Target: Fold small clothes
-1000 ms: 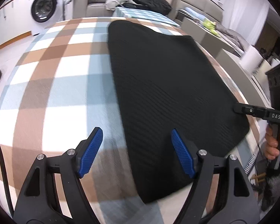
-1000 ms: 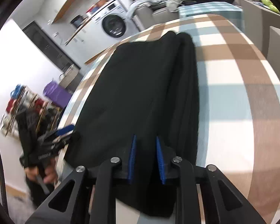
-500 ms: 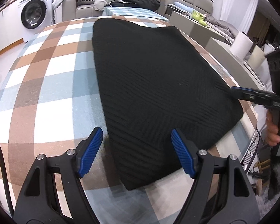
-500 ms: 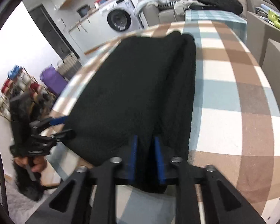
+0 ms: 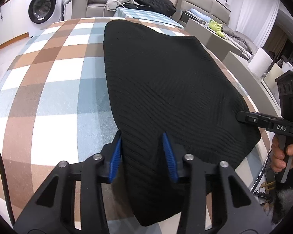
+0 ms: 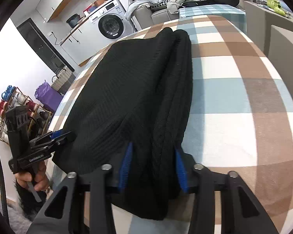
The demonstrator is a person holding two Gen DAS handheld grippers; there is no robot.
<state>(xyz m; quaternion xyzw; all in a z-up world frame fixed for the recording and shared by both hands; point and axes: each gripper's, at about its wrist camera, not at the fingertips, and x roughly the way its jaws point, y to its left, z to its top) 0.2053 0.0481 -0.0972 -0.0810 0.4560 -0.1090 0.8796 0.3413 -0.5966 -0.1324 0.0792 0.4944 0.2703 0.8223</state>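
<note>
Lying flat on the checked cloth (image 5: 54, 89) of the counter, the black knit (image 5: 166, 81) is folded lengthwise, its layered edges running along the side nearest the right tongs (image 6: 152, 167). Those tongs straddle that thick edge at the knit's near end; their blue pads have just been closing, with the folds between them, though whether the pads press the fabric I cannot tell. The left tongs (image 5: 142, 156) sit over the knit's other near corner, one pad at its outer edge, the other on the fabric, jaws just closing too and still partly spread with cloth between. A hand (image 6: 32, 177) grips each tool's handle off the near side of the knit. Beyond the knit's far end stand a washer (image 5: 42, 4) and a sofa (image 5: 91, 3) heaped with clothes.
</note>
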